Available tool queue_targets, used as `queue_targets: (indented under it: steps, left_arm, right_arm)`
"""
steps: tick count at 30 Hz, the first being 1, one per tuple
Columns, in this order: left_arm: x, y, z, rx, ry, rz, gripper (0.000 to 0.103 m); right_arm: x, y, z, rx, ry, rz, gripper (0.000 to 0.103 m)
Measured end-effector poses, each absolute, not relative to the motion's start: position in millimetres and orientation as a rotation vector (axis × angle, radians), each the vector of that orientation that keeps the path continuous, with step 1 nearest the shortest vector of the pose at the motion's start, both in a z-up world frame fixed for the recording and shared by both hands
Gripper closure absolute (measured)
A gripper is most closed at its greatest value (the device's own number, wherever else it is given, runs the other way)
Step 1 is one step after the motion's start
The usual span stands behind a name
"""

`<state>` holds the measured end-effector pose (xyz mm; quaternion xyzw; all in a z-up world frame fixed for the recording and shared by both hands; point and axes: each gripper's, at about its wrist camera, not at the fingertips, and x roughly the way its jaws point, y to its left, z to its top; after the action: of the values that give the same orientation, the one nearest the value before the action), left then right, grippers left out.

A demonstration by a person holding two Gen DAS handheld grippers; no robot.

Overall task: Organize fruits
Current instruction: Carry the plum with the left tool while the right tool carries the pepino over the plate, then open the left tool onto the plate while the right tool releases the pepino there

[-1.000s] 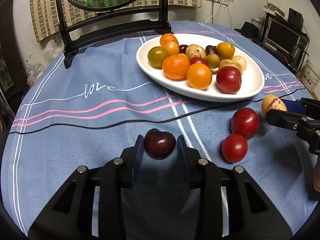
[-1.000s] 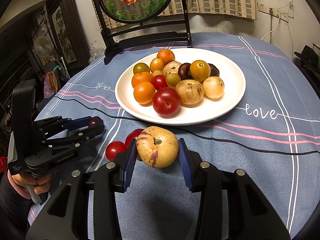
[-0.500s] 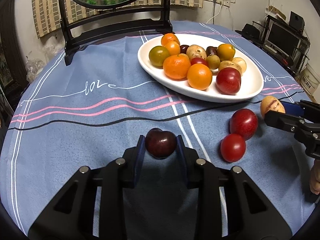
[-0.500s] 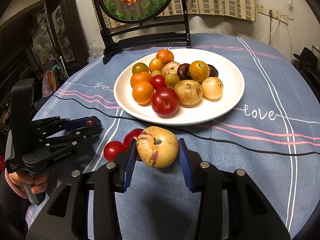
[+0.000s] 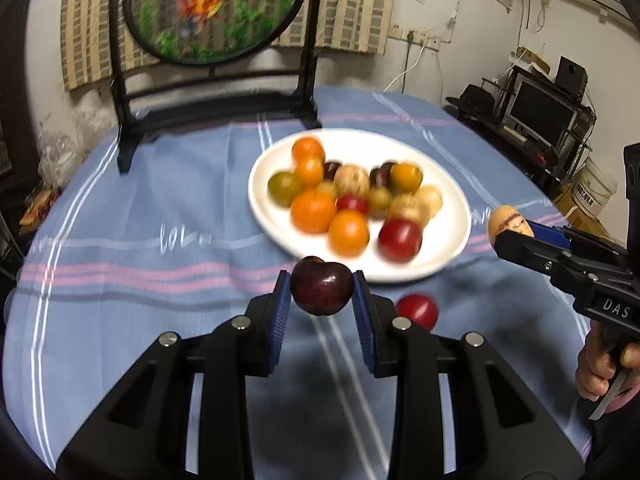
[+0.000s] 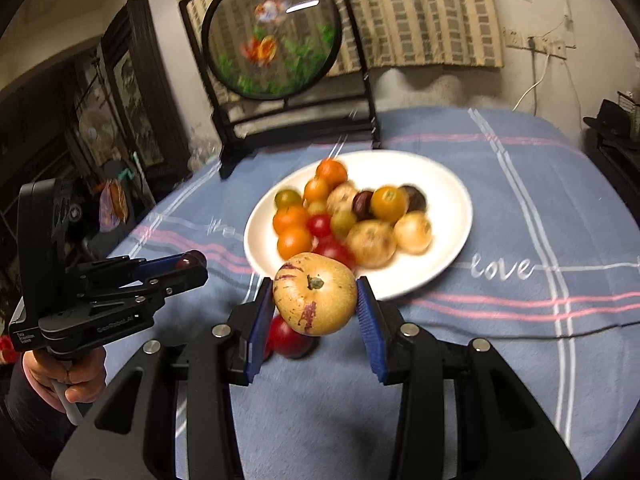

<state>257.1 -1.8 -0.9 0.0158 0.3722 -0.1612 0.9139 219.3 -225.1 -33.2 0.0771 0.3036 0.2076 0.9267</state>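
My left gripper (image 5: 322, 294) is shut on a dark red plum (image 5: 322, 290) and holds it above the blue tablecloth, in front of the white plate (image 5: 452, 236). My right gripper (image 6: 316, 300) is shut on a yellow, purple-streaked melon fruit (image 6: 316, 294), also lifted off the cloth. The plate (image 6: 448, 268) carries several oranges, plums, tomatoes and yellow fruits. A red fruit (image 5: 418, 310) lies on the cloth before the plate; in the right wrist view a red fruit (image 6: 288, 340) shows under the held one. Each gripper appears in the other's view: the right (image 5: 510, 226), the left (image 6: 192, 262).
A round painted fish screen (image 5: 212, 8) on a black stand stands at the table's far edge behind the plate. A shelf with a monitor (image 5: 540, 116) is off the table at the right. A person's hands (image 6: 68, 376) grip both handles.
Both grippers have risen with their fruits, lifting the plum and the yellow fruit off the cloth. The views now tilt up, showing more of the wall.
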Motion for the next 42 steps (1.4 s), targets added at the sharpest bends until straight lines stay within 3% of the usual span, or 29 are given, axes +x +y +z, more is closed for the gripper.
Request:
queue_targets:
  steps: [9, 20, 22, 23, 24, 34, 42]
  left_arm:
    - [328.1, -39.2, 35.6, 0.05, 0.717, -0.329, 0.071]
    - [403.3, -53.0, -9.4, 0.043, 0.817, -0.271, 0.07]
    - [401.7, -50.7, -10.7, 0.044, 0.812, -0.254, 0.043]
    - [396.8, -48.2, -6.4, 0.045, 0.775, -0.223, 0.025]
    - [393.9, -46.3, -2.6, 0.048, 0.749, -0.204, 0.022]
    - [312.9, -19.8, 23.5, 0.072, 0.659, -0.175, 0.009]
    - [225.6, 17.9, -16.1, -0.038, 0.664, -0.136, 0.007]
  right_arm:
    - [273.4, -234.2, -11.3, 0.167, 0.55, 0.35, 0.061]
    - [339.6, -225.8, -46.3, 0.157, 0.628, 0.329, 0.061]
    - [340.0, -224.3, -48.1, 0.148, 0.638, 0.333, 0.054]
    - [339.2, -224.1, -46.7, 0.149, 0.635, 0.333, 0.046]
    - [335.9, -225.3, -43.6, 0.151, 0.623, 0.329, 0.043]
    - [269.2, -228.9, -20.7, 0.158, 0.577, 0.389, 0.043]
    - [220.1, -192.4, -57.7, 0.051, 0.651, 0.405, 0.043]
